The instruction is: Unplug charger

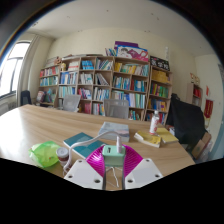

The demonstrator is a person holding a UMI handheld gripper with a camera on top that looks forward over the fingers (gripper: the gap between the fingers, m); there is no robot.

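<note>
My gripper is shut on a small pale green charger block; both magenta pads press against its sides. A thin white cable hangs down from the charger between the white finger bases. The charger is held above the wooden table, clear of anything beneath it. No socket or power strip shows near the charger.
A green crumpled bag lies just left of the fingers. A teal book, papers and a small bottle lie ahead. Chairs and a dark jacket stand beyond. Bookshelves line the far wall.
</note>
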